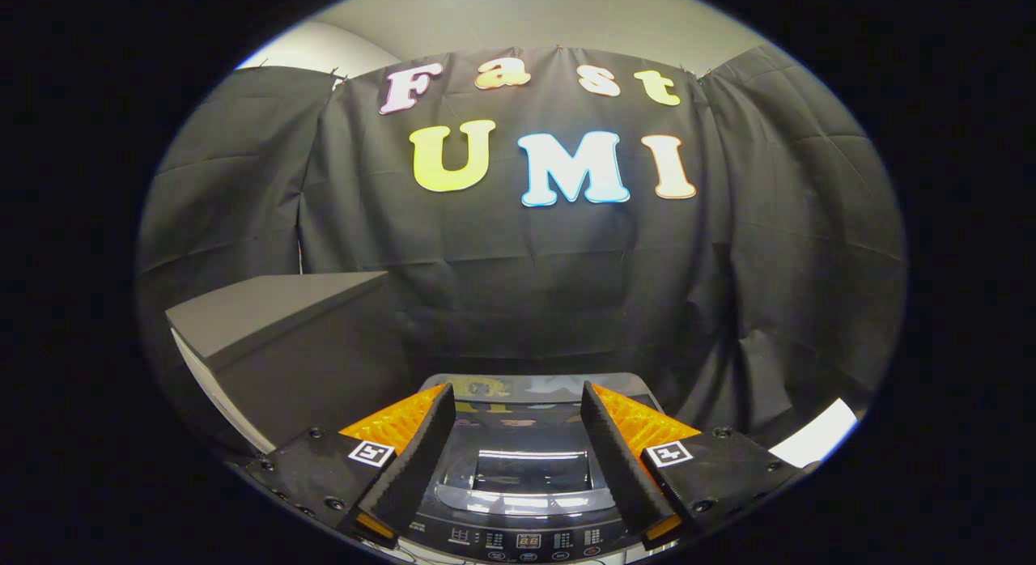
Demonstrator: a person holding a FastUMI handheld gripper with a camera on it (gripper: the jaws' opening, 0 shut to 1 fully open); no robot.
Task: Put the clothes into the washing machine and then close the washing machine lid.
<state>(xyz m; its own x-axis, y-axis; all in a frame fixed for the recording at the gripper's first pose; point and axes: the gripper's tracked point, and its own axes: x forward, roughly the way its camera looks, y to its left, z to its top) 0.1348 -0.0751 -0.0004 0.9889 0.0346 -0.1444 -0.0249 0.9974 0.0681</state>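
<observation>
Gripper view: your tongs (pixel 518 460) hang apart and empty above the washing machine (pixel 526 484) at lower centre, its lid (pixel 530 468) looks shut, so confirm that first.

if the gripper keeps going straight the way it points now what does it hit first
Probably the black cloth wall: the open gripper points level above the washing machine and its lid, nothing held. Depth is hard to judge.

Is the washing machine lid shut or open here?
Shut: the glossy lid lies flat over the washing machine, mirroring the wall. The tool hovers open above it.
</observation>
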